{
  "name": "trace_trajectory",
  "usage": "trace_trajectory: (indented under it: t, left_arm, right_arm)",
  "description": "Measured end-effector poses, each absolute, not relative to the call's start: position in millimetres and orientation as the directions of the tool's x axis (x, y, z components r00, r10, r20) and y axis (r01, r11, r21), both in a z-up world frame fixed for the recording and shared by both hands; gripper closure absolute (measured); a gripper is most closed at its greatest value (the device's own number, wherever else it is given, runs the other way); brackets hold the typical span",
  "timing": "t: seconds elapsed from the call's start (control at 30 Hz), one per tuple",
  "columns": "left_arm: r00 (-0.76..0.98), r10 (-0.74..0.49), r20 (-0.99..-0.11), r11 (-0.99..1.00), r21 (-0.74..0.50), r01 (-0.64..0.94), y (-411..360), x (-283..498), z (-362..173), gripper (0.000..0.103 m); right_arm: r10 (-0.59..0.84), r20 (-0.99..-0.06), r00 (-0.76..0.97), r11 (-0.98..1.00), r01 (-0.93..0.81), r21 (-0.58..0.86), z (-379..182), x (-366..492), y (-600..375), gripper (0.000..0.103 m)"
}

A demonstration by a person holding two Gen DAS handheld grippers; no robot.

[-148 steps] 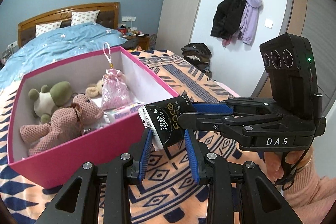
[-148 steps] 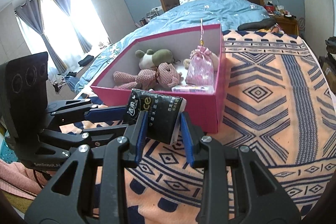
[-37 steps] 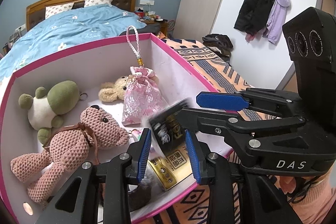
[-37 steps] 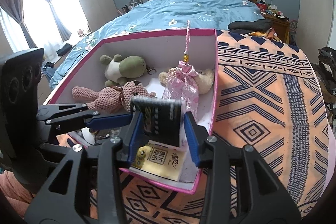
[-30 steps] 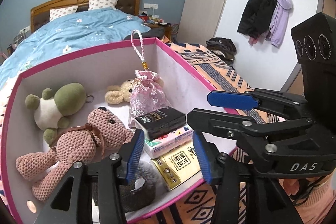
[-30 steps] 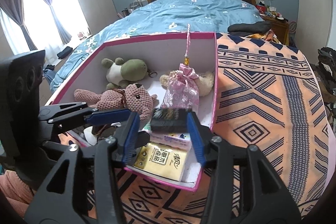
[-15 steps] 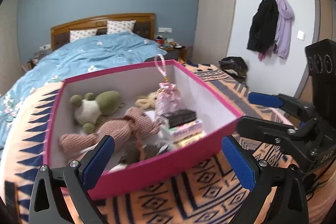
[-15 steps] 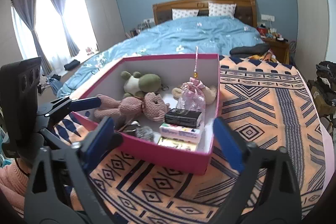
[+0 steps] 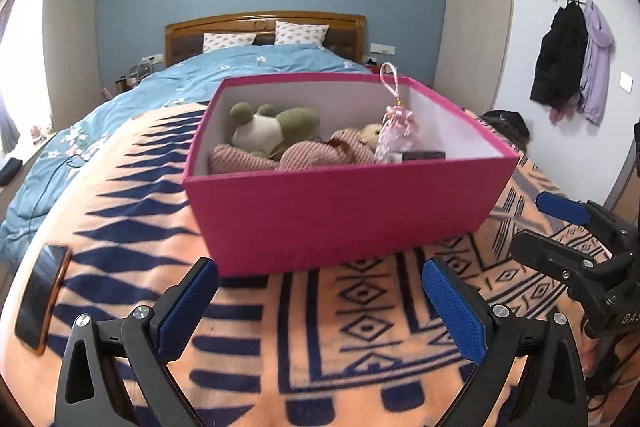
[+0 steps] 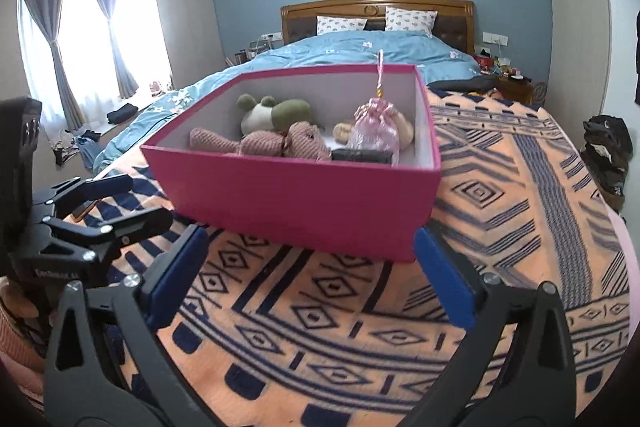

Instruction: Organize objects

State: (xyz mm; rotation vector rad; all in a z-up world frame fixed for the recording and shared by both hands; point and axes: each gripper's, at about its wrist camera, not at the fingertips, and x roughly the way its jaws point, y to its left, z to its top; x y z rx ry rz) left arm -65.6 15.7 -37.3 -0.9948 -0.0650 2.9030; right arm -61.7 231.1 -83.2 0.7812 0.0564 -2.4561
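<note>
Left gripper (image 9: 320, 301): jaws spread as wide as they go and empty, having just been opening; only patterned blanket (image 9: 352, 339) shows between the blue pads (image 9: 188, 305).
Right gripper (image 10: 310, 273): likewise gaping and empty, jaws just opened, its pads flanking the near corner of the box without touching it; nothing is between them.
Step in hand: judged to be the clearing away after a drop, with both tools held off the box so the next thing can be sought.
Doing it well: both tools should stay level and apart from each other; the right gripper's fingers sit close at the left tool's right side, so they should part sideways, not cross.
Phone (image 9: 40, 297): a dark flat slab lying on the blanket at the left edge, well apart from the box; judged a likely next thing to tidy, and thin, so it wants a low, flat approach.
Pink box (image 9: 340, 211): sits on the blanket just ahead; its near wall stands high, so anything carried in must rise over the rim first.
Black pack (image 10: 362, 155): lies inside at the near right corner, topmost there.
Other contents: pink knitted bear (image 10: 280, 143), green frog plush (image 10: 276, 113), pink pouch (image 10: 374, 131) with its loop standing above the rim.
Open room: wide bare blanket to the right of the box; blue bedding (image 10: 360, 51) beyond.
</note>
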Motion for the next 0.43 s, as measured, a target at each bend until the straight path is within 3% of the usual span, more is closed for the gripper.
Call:
trace_trajectory:
  t: [0.43]
  left_arm:
    - [-0.793,0.023,-0.609,-1.0,-0.014,-0.018,22,-50,-46,0.0]
  right_arm:
    - [-0.49,-0.571,-0.658,-0.847,0.515,0.132,-100,-48,222,0.0]
